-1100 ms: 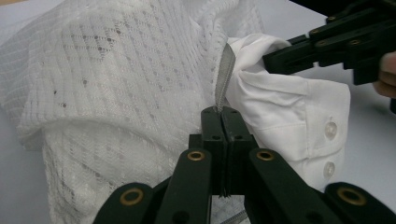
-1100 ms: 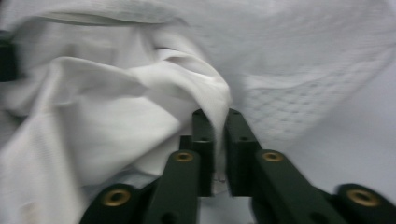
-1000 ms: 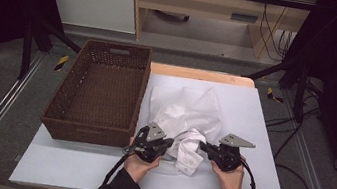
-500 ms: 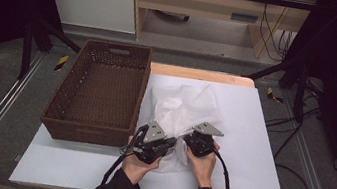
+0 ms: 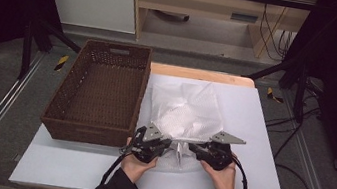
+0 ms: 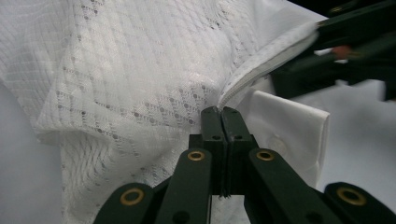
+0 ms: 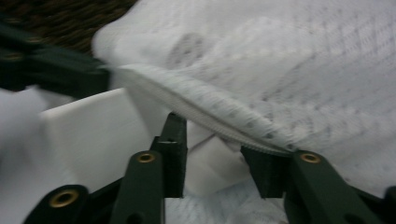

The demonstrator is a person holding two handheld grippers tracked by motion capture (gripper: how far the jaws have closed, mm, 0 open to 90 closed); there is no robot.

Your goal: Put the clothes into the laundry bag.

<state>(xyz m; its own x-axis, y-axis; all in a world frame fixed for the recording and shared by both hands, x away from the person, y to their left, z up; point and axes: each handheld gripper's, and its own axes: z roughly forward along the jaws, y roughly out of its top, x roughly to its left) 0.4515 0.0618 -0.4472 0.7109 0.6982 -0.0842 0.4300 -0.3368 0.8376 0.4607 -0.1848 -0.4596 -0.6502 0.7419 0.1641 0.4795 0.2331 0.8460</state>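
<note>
With the left tongs (image 6: 219,114) clamped on the shirt's (image 5: 186,115) hem on the desk (image 5: 261,138) and the right tongs (image 7: 217,154) just opened, apart, the stretched edge may sag and crumple.

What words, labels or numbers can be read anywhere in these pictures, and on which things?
None can be read: the white patterned mesh garment, the dark brown woven wicker basket and the light grey table mat bear no legible writing.
A pale label on the wooden shelf: too small to read.
</note>
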